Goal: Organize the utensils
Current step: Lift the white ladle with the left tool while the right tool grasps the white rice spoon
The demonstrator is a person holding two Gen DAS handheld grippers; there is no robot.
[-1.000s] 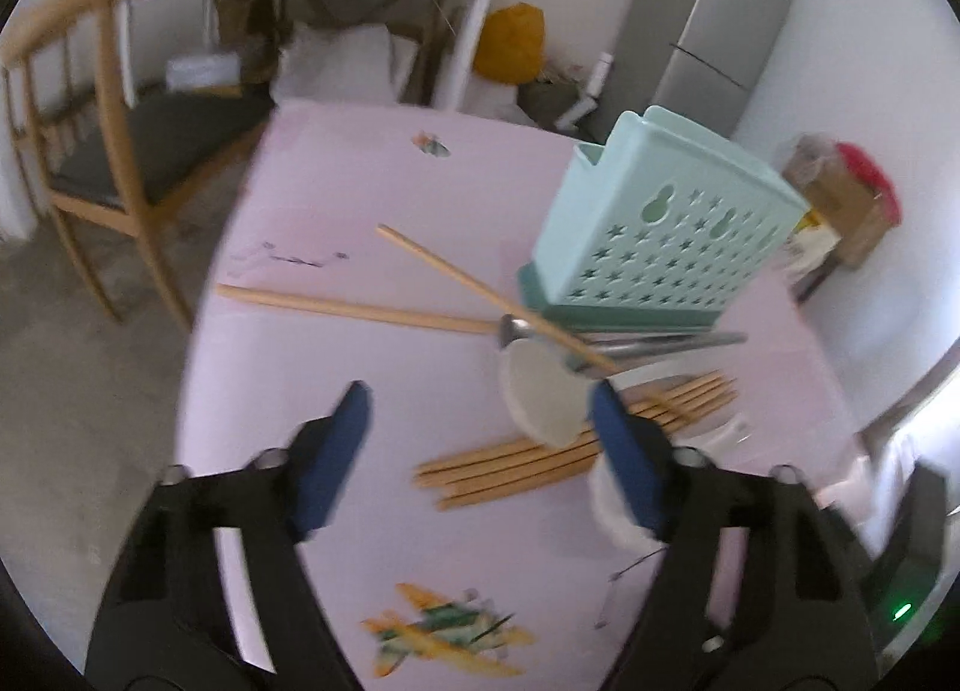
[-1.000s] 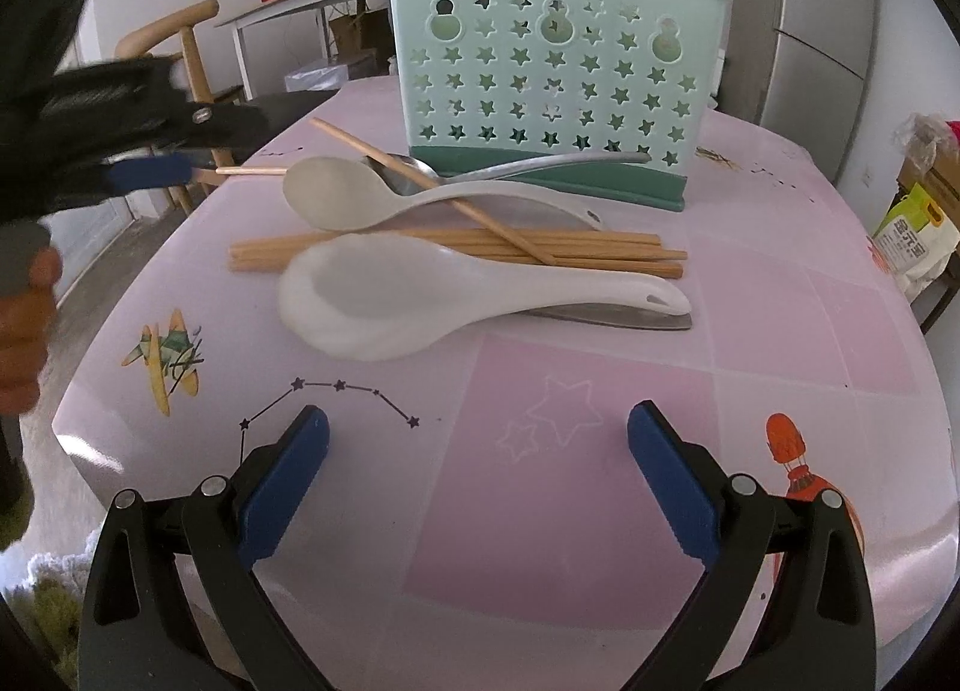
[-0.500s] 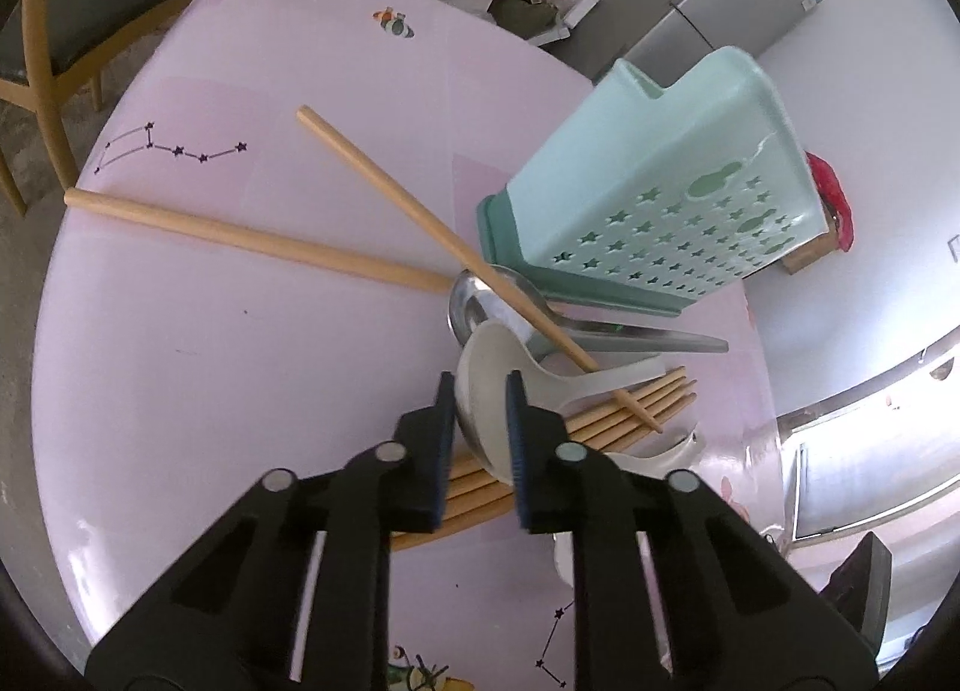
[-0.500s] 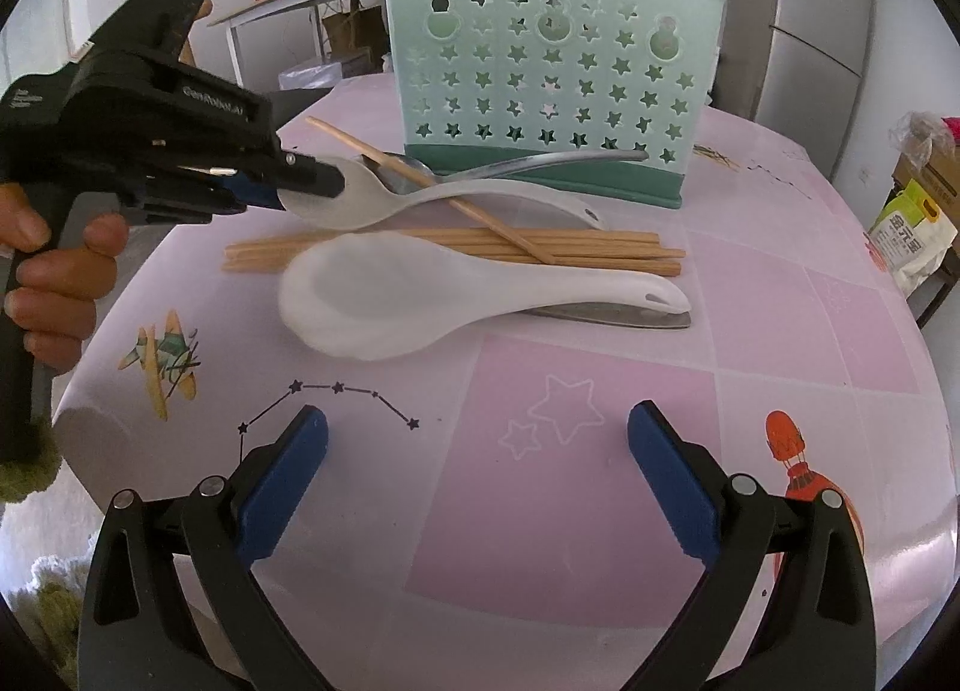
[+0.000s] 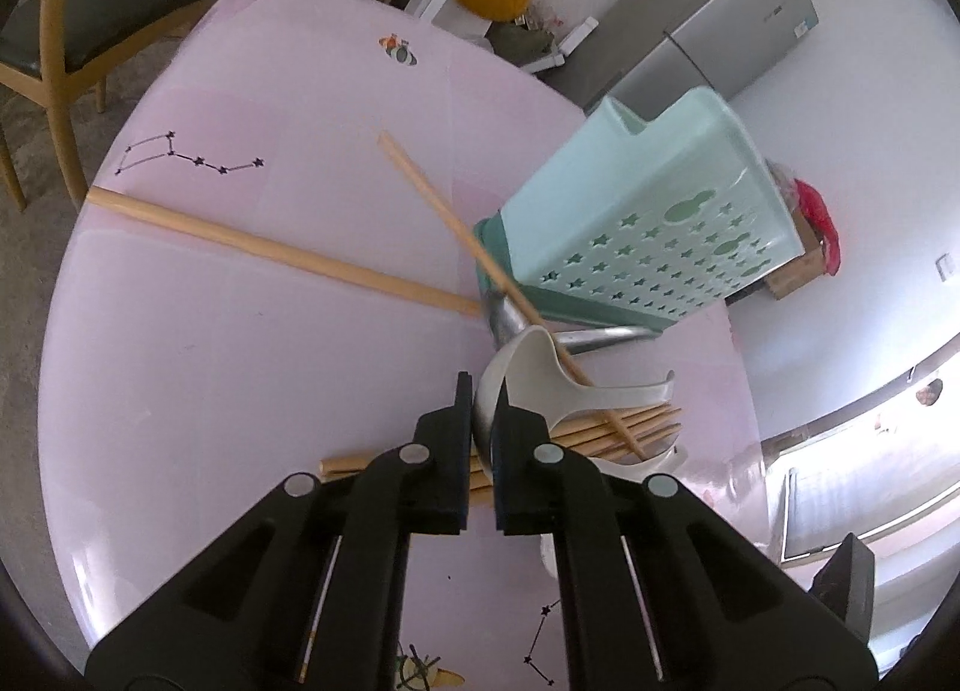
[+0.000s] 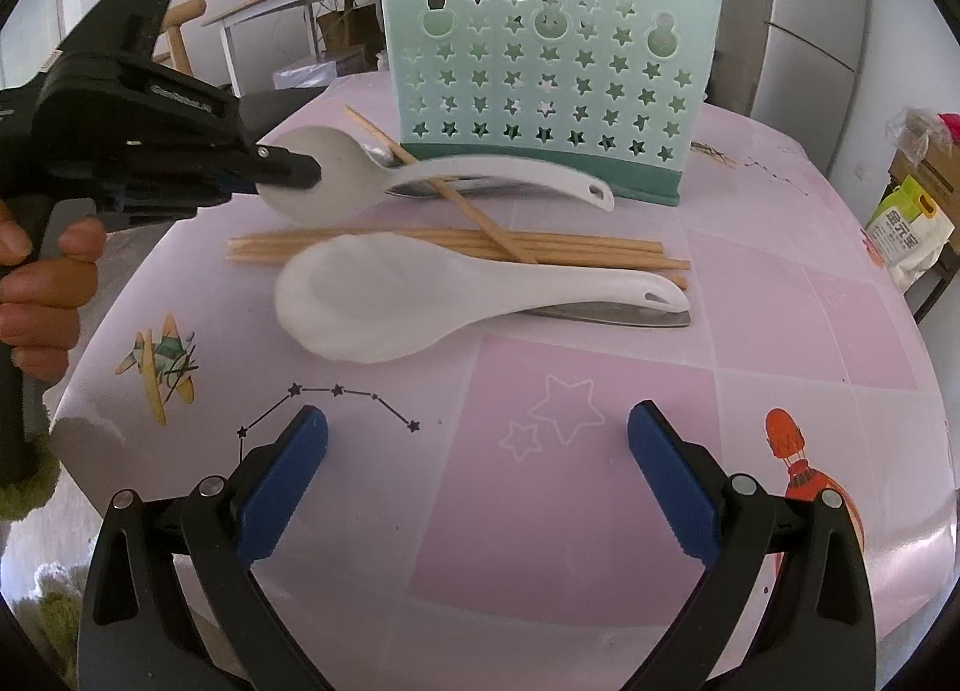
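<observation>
The left tool [image 6: 300, 175] is clamped on the bowl rim of the upper white spoon [image 6: 432, 178], whose handle reaches toward the mint-green utensil holder [image 6: 549, 73] at the far side of the pink table [image 6: 600, 451]. A single chopstick [image 6: 444, 193] lies slanted across a bundle of chopsticks [image 6: 576, 247], with a second white spoon [image 6: 420, 295] just in front resting over a metal utensil [image 6: 612, 314]. The right tool [image 6: 477, 472] hangs above bare table nearer the camera, its blue pads spread wide with nothing between them.

Pink table [image 6: 588, 391] bears chopsticks [image 6: 576, 247], spoons [image 6: 420, 295], mint holder [image 6: 552, 73].
</observation>
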